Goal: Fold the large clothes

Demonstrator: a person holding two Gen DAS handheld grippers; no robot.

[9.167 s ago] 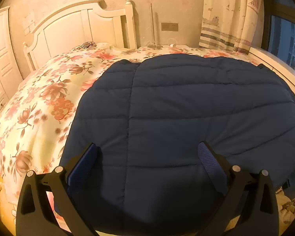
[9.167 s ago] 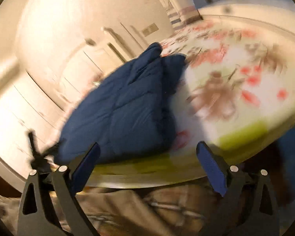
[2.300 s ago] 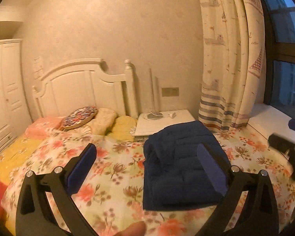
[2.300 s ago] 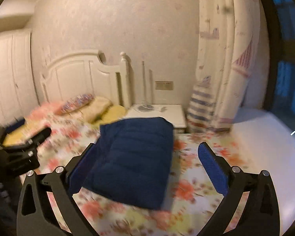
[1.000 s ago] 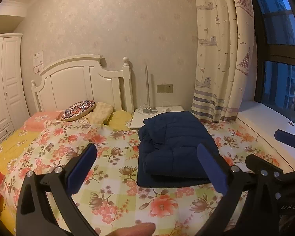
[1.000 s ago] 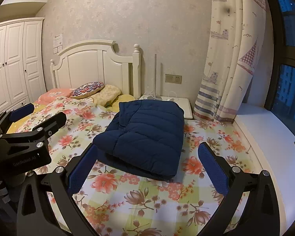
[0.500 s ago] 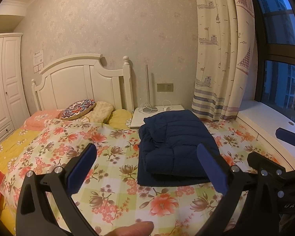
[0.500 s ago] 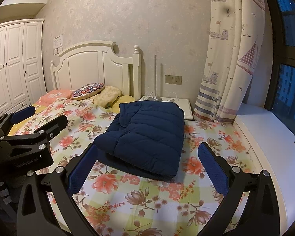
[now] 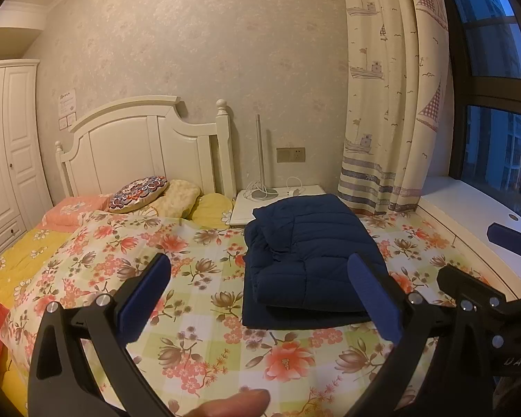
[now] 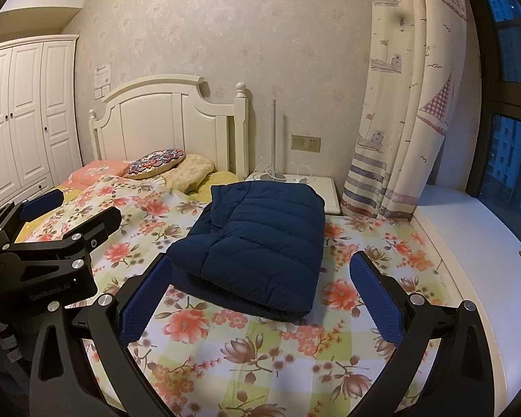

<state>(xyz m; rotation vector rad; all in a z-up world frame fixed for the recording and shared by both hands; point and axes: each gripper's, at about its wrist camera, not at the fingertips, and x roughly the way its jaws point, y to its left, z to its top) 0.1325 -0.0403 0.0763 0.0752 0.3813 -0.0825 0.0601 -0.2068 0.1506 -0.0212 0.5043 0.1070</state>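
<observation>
Floral-quilted bed (image 9: pixel 198 344) carries navy quilted puffer jacket (image 9: pixel 309 260) folded nr headboard-side right edge; left gripper (image 9: pixel 260 299) & right gripper (image 10: pixel 260 299) both spread, empty, well back — folding looks done, next prob just check/tidy.

1. We see the navy jacket (image 10: pixel 260 239) as quilted, puffy cloth with a soft matt sheen.
2. The bed cover (image 10: pixel 260 354) looks like smooth printed cotton, floral, matt.
3. The headboard (image 9: pixel 139 149) is painted wood, cream, slightly glossy.
4. The left hand-held gripper (image 9: pixel 260 299) has matt black plastic arms, shiny metal screw heads, and blue pads (image 9: pixel 144 299) with a rough, dimpled texture.
5. The curtain (image 10: pixel 406 104) is thin printed fabric.
6. The wall (image 9: pixel 225 52) carries faintly textured matt wallpaper.
</observation>
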